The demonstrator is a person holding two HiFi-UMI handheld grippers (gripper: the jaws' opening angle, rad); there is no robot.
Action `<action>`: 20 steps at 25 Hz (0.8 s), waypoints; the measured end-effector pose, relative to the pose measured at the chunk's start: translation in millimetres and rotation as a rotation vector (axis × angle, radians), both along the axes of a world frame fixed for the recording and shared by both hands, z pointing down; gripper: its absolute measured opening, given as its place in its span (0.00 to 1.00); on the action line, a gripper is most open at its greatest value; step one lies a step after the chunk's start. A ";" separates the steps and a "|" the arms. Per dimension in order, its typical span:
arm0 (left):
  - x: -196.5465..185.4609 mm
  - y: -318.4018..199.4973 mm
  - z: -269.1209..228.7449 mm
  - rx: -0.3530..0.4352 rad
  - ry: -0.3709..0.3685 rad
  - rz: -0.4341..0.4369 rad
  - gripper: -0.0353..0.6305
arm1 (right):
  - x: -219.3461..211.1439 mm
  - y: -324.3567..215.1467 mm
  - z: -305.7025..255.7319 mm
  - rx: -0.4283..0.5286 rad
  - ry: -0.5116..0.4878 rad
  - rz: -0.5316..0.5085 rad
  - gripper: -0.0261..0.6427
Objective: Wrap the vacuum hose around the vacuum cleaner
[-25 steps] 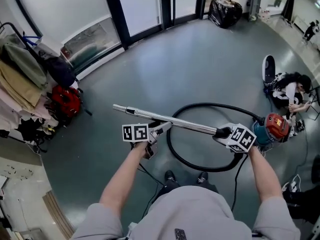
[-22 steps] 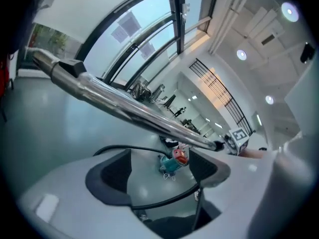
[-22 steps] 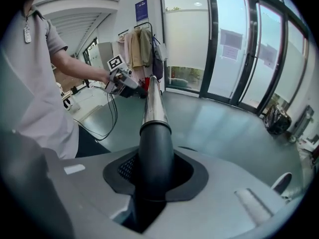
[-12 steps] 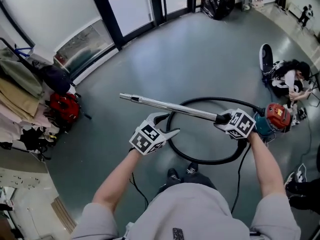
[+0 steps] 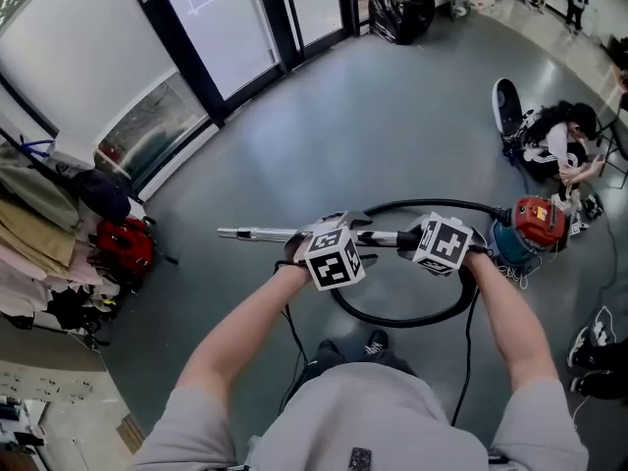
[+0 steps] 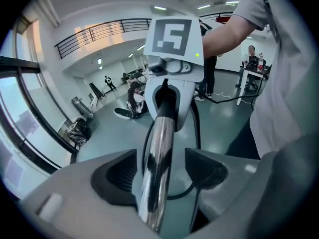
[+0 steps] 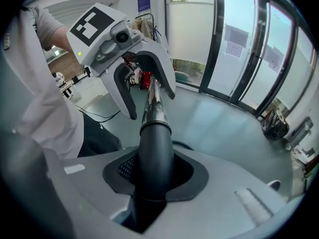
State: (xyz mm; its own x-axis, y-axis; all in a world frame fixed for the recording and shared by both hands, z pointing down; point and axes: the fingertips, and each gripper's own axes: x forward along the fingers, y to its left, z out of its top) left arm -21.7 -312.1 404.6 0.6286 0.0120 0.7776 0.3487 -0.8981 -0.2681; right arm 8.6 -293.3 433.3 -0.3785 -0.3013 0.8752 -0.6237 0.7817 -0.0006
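The chrome wand [image 5: 260, 234] is held level above the floor. Its black handle end [image 7: 154, 148] runs into the black hose [image 5: 402, 317], which loops on the floor to the red and teal vacuum cleaner [image 5: 530, 226]. My right gripper [image 5: 407, 238] is shut on the black handle end, whose pads hug it in the right gripper view [image 7: 154, 176]. My left gripper [image 5: 329, 231] straddles the chrome tube [image 6: 157, 173] just left of the right one. Its jaws stand open with a small gap on each side of the tube [image 6: 159, 178].
A person [image 5: 559, 155] sits on the floor beside the vacuum cleaner. A black bag [image 5: 400, 13] lies by the glass doors [image 5: 226, 27]. Clothes [image 5: 39, 224] and a red bag [image 5: 123, 245] crowd the left wall. A thin cable [image 5: 294, 346] trails near my feet.
My left gripper rose from below the wand and now straddles it close to the right gripper. The wand swung from slanted to level.
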 end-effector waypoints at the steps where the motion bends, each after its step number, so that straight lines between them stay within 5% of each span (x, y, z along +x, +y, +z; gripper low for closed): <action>1: 1.3 1.0 2.1 -0.002 -0.011 0.016 0.51 | -1.2 -0.9 -3.3 -0.001 0.008 -0.006 0.23; 5: 3.4 1.9 12.0 -0.003 -0.040 0.079 0.51 | -7.9 -2.5 -11.2 -0.005 0.049 -0.005 0.23; 8: 0.9 -4.5 18.2 0.004 -0.036 0.107 0.30 | -15.4 -6.2 -12.2 -0.012 0.084 0.012 0.23; 14: -13.7 -9.6 30.7 -0.042 -0.004 0.177 0.30 | -30.3 -12.0 -5.2 -0.009 0.130 0.078 0.26; 20: -34.8 -30.2 37.3 -0.091 0.040 0.214 0.29 | -31.4 -20.5 -32.7 0.114 0.136 0.265 0.43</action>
